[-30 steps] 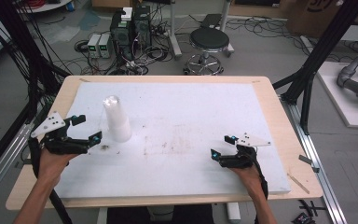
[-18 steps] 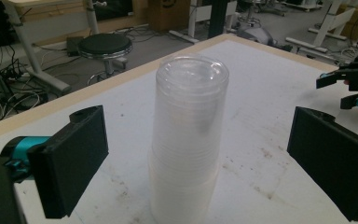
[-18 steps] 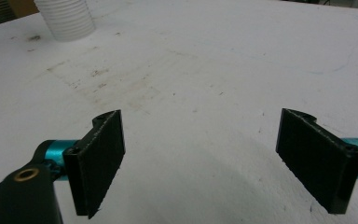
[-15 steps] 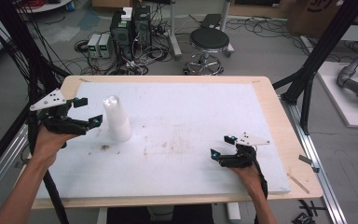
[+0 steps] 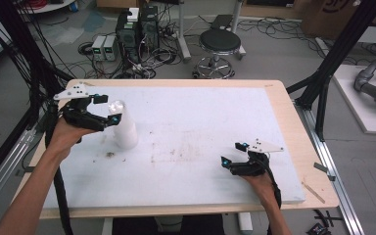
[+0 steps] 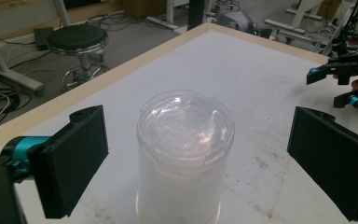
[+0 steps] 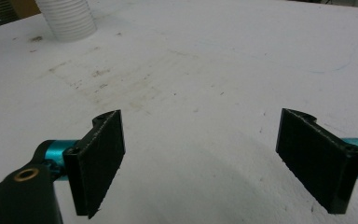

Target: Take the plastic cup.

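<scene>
Cup stack (image 6: 185, 154) between wide-open jaws of left gripper (image 6: 198, 154), untouched; right gripper (image 7: 214, 158) jaws likewise apart

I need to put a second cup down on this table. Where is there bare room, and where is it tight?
The broad middle of the white table top is bare, from the stack of cups across to the right claw. The far right corner is free too. It is tight at the left edge, where the open left claw flanks the stack.
</scene>
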`<state>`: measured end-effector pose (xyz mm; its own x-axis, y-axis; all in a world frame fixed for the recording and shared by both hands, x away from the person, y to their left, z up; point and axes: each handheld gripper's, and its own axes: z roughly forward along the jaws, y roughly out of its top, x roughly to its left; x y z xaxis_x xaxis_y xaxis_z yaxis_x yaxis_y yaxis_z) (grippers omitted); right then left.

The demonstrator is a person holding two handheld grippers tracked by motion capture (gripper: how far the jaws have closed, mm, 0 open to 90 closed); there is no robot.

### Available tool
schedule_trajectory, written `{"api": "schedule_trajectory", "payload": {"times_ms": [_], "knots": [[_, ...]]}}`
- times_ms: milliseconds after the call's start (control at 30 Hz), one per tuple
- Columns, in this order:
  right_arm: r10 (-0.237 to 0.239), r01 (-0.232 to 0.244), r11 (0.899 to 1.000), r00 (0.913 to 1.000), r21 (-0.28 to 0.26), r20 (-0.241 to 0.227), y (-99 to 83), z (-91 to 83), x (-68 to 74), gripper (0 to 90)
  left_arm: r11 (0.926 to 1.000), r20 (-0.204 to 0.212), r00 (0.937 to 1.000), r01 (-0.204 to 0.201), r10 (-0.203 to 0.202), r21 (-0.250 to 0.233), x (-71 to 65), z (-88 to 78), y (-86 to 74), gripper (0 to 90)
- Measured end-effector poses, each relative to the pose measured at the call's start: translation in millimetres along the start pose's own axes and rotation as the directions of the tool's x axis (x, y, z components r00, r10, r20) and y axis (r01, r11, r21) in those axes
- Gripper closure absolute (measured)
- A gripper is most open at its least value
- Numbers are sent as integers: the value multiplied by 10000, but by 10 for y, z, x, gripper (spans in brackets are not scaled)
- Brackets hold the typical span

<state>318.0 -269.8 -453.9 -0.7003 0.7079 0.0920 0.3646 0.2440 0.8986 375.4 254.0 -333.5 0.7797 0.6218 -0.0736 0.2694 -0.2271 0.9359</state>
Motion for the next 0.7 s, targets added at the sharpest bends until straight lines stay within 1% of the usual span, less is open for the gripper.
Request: {"api": "schedule_trajectory", "payload": {"times_ms": [167, 233, 267, 300, 367, 400, 433, 500, 567, 600, 700], "knots": [[14, -14, 10000, 10000, 17, 11, 0, -2, 9, 153, 9994, 171, 9998, -91, 85, 331, 30, 98, 43, 50], [-24, 24, 10000, 10000, -24, 5, -1, -1, 1, 152, 9988, 223, 9997, -65, 54, 488, 34, 149, 45, 50], [26, -25, 10000, 10000, -19, 2, 0, -2, 1, 152, 9973, 304, 9995, -98, 76, 726, 37, 206, 34, 50], [26, -25, 10000, 10000, -19, 2, 0, -2, 1, 152, 9973, 304, 9995, -98, 76, 726, 37, 206, 34, 50], [-2, 2, 10000, 10000, -17, -23, 0, 1, -3, 152, 9942, 289, 9994, -218, 188, 1050, 27, 267, 20, 50], [25, -25, 10000, 10000, -5, -22, 0, -2, -1, 152, 9903, 324, 9990, -343, 302, 1349, 10, 321, 6, 50], [25, -25, 10000, 10000, -5, -22, 0, -2, -1, 152, 9903, 324, 9990, -343, 302, 1349, 10, 321, 6, 50], [4, -4, 10000, 10000, -43, -13, -1, -3, 2, 152, 9872, 161, 9987, -504, 485, 1516, -10, 355, -1, 50], [-18, 18, 10000, 10000, -74, -1, -2, -6, -2, 152, 9865, 189, 9990, -427, 402, 1580, -14, 377, -14, 50], [50, -50, 10000, 10000, -65, -18, -3, -9, -2, 152, 9831, 49, 9990, -450, 448, 1776, -10, 393, -35, 50], [69, -69, 10000, 10000, -56, -29, -2, -9, -2, 152, 9812, 3, 9994, -342, 348, 1898, 6, 403, -55, 50]]}}
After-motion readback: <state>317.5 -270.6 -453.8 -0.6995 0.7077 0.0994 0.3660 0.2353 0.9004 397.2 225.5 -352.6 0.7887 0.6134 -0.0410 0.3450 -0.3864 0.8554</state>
